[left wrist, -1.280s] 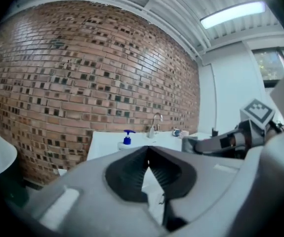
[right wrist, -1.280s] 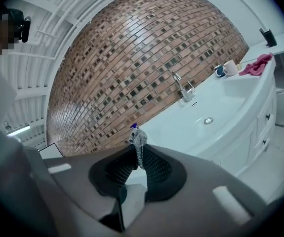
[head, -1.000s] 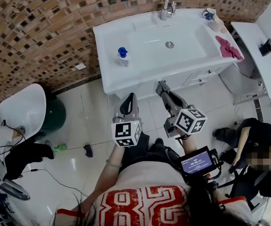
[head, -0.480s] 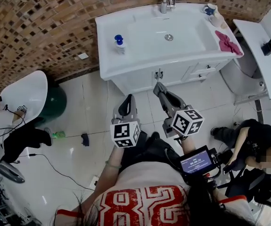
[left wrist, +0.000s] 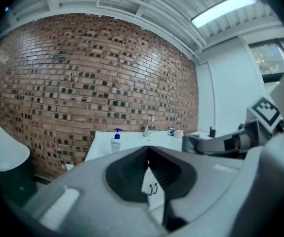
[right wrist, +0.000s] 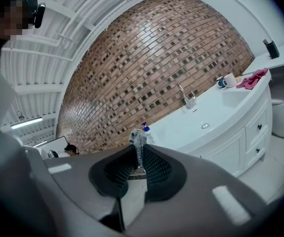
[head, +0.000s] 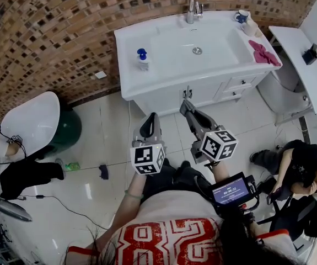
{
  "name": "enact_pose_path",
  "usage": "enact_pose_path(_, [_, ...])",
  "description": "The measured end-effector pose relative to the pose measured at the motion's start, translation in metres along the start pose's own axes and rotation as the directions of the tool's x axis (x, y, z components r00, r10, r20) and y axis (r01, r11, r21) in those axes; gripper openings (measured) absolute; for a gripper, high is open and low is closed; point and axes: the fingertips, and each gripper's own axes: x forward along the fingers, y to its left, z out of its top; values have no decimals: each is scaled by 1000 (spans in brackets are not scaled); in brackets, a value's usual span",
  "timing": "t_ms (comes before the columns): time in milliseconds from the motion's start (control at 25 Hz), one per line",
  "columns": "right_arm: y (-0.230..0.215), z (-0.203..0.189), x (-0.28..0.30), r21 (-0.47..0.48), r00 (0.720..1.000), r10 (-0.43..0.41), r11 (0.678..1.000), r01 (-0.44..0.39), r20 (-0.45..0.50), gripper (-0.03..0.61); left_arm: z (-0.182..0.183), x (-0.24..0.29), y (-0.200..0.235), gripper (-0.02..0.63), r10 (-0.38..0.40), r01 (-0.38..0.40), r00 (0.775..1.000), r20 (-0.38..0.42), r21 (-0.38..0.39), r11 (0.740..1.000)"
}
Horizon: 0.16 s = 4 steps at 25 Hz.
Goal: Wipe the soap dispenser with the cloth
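The soap dispenser (head: 142, 58), white with a blue pump, stands on the left side of the white vanity top (head: 130, 87). It also shows in the left gripper view (left wrist: 115, 141) and the right gripper view (right wrist: 144, 128). A pink cloth (head: 264, 53) (right wrist: 253, 79) lies on the counter's right end. My left gripper (head: 149, 127) (left wrist: 147, 150) is shut and empty, held over the floor in front of the vanity. Beside it my right gripper (head: 187, 106) (right wrist: 138, 158) is shut on a small grey speckled cloth (right wrist: 138, 141) that sticks up from its tips.
A faucet (head: 192, 10) and cups (head: 246, 19) stand at the back of the basin. A person (head: 301, 164) sits on the floor at the right, near a white toilet (head: 307, 65). At the left are a white basin (head: 31, 123), a green bin (head: 67, 132) and floor cables.
Both grippers keep nearly the same pose and stay shut. The view has drifted, so the vanity now sits slightly farther from the gripper tips.
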Motion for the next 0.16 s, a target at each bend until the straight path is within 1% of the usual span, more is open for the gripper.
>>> enact_pose_path(160, [13, -2, -3, -12, 1000, -11, 1000, 11, 4, 48, 7, -11, 9, 3, -1, 1, 1000, 7, -5, 1000])
